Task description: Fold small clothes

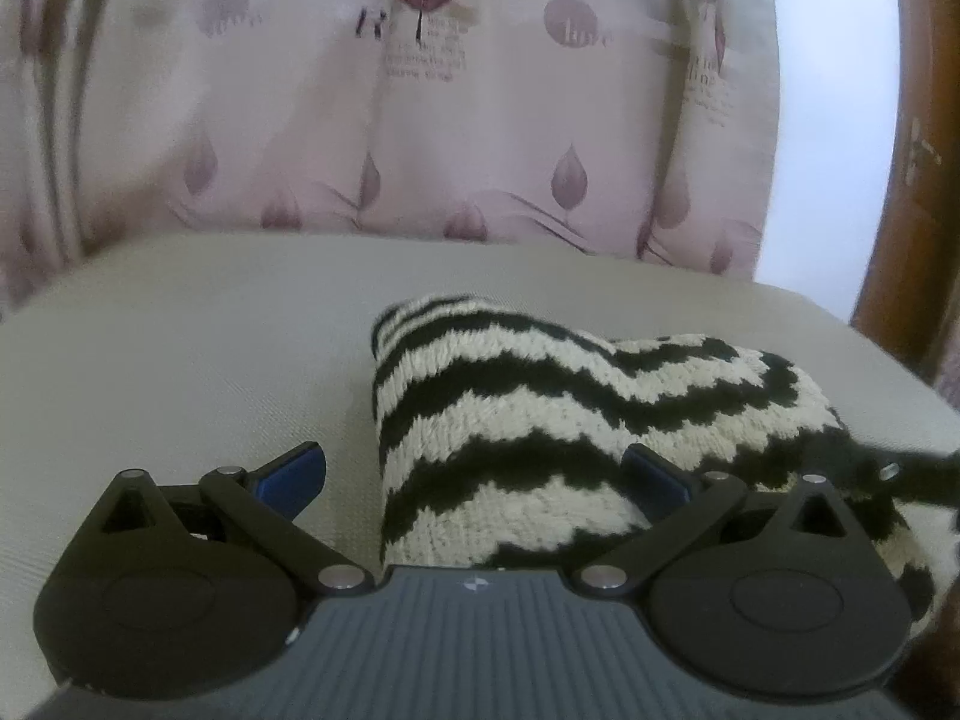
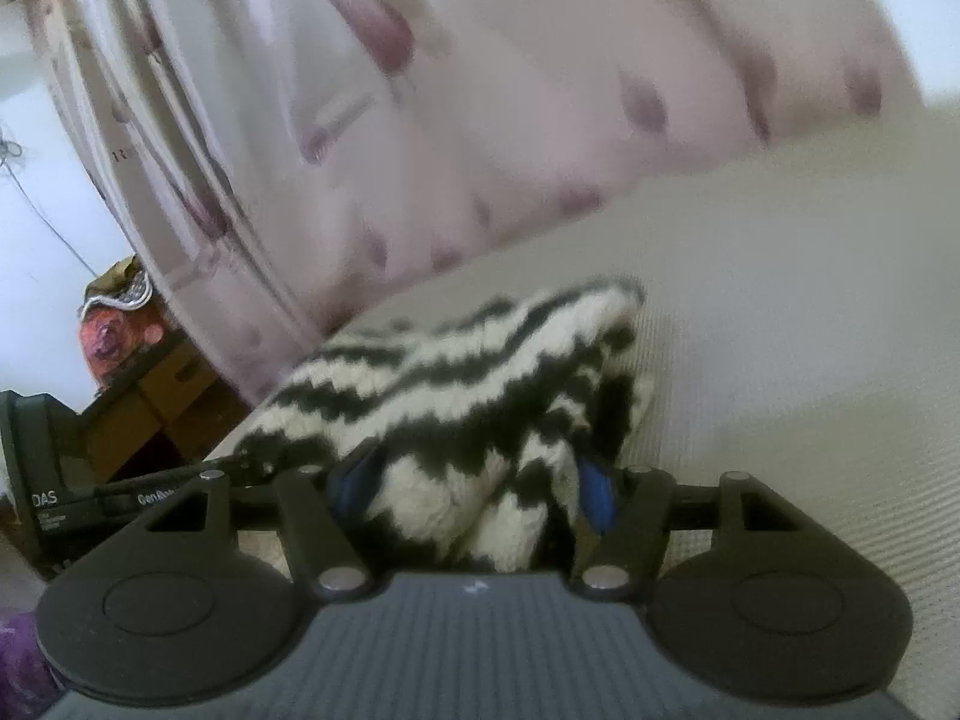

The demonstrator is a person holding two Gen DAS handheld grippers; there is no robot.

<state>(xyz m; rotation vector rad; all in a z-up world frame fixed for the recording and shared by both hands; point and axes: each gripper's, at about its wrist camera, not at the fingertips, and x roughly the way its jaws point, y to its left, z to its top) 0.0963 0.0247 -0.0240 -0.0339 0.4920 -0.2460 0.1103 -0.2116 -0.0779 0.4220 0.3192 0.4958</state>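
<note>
A black-and-cream zigzag knitted garment (image 1: 540, 396) lies folded in a thick bundle on a beige cushioned seat (image 1: 180, 360). My left gripper (image 1: 474, 474) is open wide around the bundle's near end. Its left blue pad (image 1: 294, 474) stands clear of the knit and its right pad (image 1: 654, 474) rests against it. In the right wrist view the same garment (image 2: 456, 372) fills the space between the fingers of my right gripper (image 2: 476, 489). The jaws stand apart, with a dark gap beside the right blue pad (image 2: 597, 498); the left pad is half hidden by knit.
A pink cloth with a leaf print (image 1: 420, 120) hangs behind the seat. A wooden frame (image 1: 918, 180) rises at the right. Cardboard boxes and a bundle of cloth (image 2: 132, 360) sit beyond the seat's far edge. Part of the left gripper's body (image 2: 54, 480) shows there too.
</note>
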